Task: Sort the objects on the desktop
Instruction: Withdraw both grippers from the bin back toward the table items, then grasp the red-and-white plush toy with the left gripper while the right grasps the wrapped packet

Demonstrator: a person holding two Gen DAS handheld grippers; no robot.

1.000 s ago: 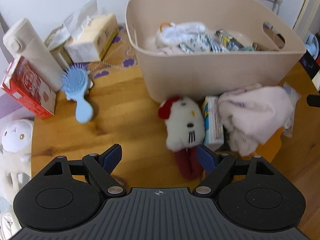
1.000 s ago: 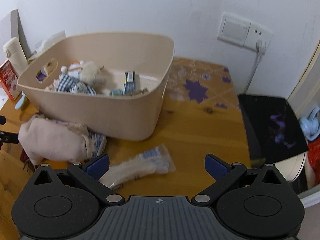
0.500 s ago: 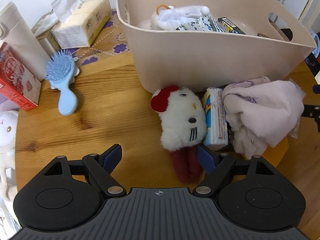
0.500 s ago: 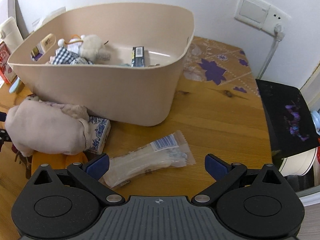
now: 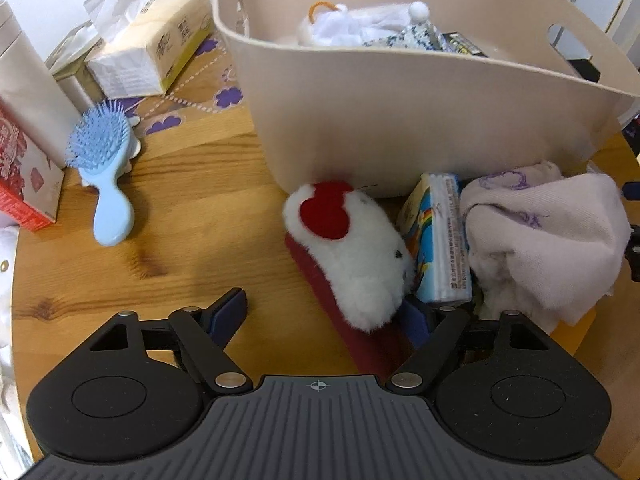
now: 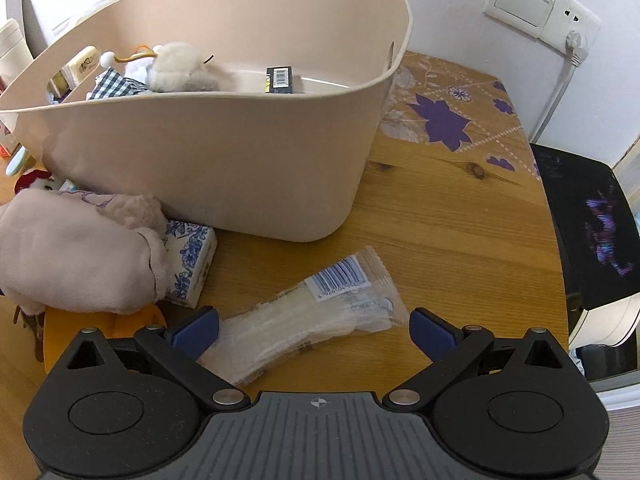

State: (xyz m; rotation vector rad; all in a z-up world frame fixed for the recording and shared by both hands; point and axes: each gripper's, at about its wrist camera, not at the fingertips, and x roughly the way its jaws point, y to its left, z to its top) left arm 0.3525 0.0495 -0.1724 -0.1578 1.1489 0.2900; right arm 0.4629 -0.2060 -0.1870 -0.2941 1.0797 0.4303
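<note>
Fingers of the left gripper (image 5: 324, 312), spread, have just been narrowing while sinking over the white plush toy (image 5: 352, 248), which now lies between them; whether the right-hand pad already touches it is hard to tell. The toy rests on the desk (image 5: 180, 216) against the front wall of the beige bin (image 5: 400, 112). Fingers of the right gripper (image 6: 314, 328), also spread, have dropped around the clear packet (image 6: 320, 312) near the desk's front edge. Both grasps look imminent.

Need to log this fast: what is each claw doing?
Left claw: open, just closing around the plush cat.
Right claw: open over the clear packet, holding nothing.
</note>
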